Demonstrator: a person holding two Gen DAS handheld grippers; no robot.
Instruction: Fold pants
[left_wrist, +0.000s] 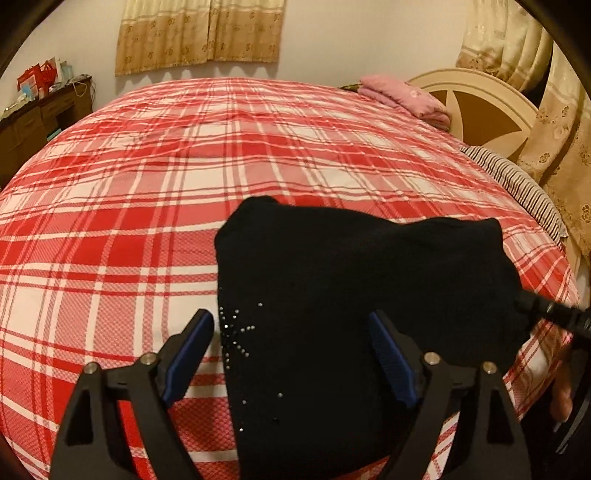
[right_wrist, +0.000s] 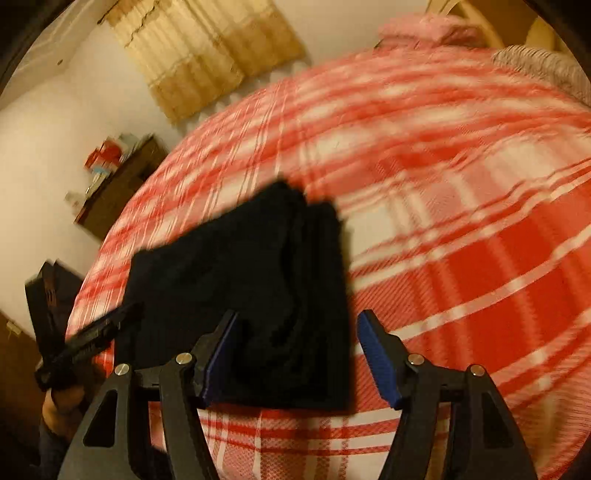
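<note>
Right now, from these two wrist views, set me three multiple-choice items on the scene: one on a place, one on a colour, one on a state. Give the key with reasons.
1. Where do the black pants lie?
A. On the plaid bedspread
B. On the wooden desk
C. On the floor

2. What colour is the folded cloth by the headboard?
A. Blue
B. Pink
C. Green

3. How do the left tongs stand?
A. Shut on the pants
B. Shut on nothing
C. Open, one finger on each side above the pants

Key:
1 A, red and white plaid shows all round the dark bundle in both views.
2 B, the cloth at the bed's far corner is plainly pink.
3 C, the blue pads sit wide apart; the right tongs stand open too.
</note>
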